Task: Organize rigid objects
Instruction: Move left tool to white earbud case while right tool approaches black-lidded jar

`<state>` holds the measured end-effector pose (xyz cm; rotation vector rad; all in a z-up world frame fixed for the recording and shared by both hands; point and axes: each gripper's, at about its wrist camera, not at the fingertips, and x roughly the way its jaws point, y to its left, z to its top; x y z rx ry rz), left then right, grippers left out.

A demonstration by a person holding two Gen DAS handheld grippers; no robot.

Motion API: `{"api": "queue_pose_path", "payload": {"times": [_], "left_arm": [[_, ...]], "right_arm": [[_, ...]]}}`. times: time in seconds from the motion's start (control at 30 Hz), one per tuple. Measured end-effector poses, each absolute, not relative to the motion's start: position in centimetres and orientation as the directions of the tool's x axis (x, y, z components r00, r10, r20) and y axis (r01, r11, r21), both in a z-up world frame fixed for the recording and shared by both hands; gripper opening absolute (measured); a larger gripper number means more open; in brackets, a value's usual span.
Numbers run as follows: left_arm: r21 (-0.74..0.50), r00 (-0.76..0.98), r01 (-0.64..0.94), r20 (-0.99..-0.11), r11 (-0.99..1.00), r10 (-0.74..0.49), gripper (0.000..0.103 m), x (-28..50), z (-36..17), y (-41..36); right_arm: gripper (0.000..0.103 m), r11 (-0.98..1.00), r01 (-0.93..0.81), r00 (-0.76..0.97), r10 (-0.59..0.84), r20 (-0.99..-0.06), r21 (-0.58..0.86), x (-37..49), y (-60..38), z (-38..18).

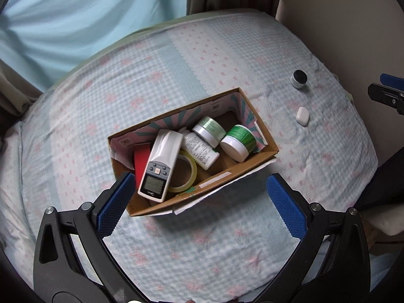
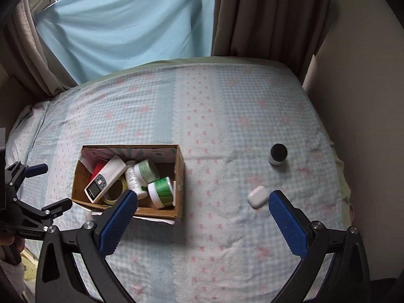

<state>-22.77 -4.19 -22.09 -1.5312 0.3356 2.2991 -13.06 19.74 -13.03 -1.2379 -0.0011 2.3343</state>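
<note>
- The left gripper (image 1: 199,194) is nearest the left wrist camera: two black hinged arms ending in blue pads with a fine knurled texture, spread wide and holding nothing.
- Between those pads sits an open cardboard box (image 1: 248,168), rectangular, with a brown outer wall and a pink-and-teal striped lining, resting on the bed.
- Inside the box, at 8 o'clock, a long white plastic remote control (image 1: 161,161) with a grey screen lies tilted over a red flat piece (image 1: 141,160) and a ring-shaped roll of clear yellowish tape (image 1: 185,174).
- A white cylindrical bottle (image 1: 200,150) with printed text lies on its side at the box's middle.
- Two squat round jars (image 1: 237,142) with white lids and green labels lie tipped at the box's 3 o'clock end.
- The right gripper (image 2: 203,205) has the same blue textured pads, parted and empty, above the bedspread (image 2: 227,126), a soft quilted fabric of pale blue checks with pink bows.
- A smooth white rounded earbud case (image 2: 257,197) lies on the fabric just beside the right pad, well apart from the box.
- A small round jar with a black lid (image 2: 278,154) stands upright at 1 o'clock of the case.
- Pleated brown curtains (image 2: 272,12) and a light blue sheet (image 2: 126,20) hang behind the bed.
</note>
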Motion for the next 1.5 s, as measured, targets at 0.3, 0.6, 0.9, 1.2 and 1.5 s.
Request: {"api": "queue_pose_path", "payload": {"times": [0.3,0.6,0.9,1.2,1.5], "left_arm": [[-0.004,-0.384,-0.376,-0.909,-0.927,0.160,0.103,-18.3,-19.7,3.4],[0.003,-0.369,-0.419,-0.914,-0.908,0.167,0.103,-18.1,-21.6,13.4],[-0.052,-0.313,-0.441,-0.927,-0.896,0.208,0.103,-21.4,-27.4,21.5],[-0.030,-0.263,-0.566,-0.941,-0.824,0.214,0.101,-25.5,-39.8,26.9],[-0.072,-0.211,-0.614,-0.945,-0.786,0.251,0.094,-27.1,-46.8,30.0]], "right_arm": [[0.103,-0.888,-0.377,-0.504,0.435,-0.746,-0.263,-5.7,26.9,-9.8],[0.103,-0.919,-0.292,-0.549,0.388,-0.740,-0.266,-4.4,34.5,-9.1],[0.103,-0.937,-0.242,-0.560,0.348,-0.752,-0.253,-8.5,41.5,-12.5],[0.103,-0.951,-0.192,-0.651,0.308,-0.693,-0.242,-13.2,47.0,-20.6],[0.097,-0.952,0.006,-0.643,0.231,-0.730,-0.307,-17.7,49.6,-27.9]]}}
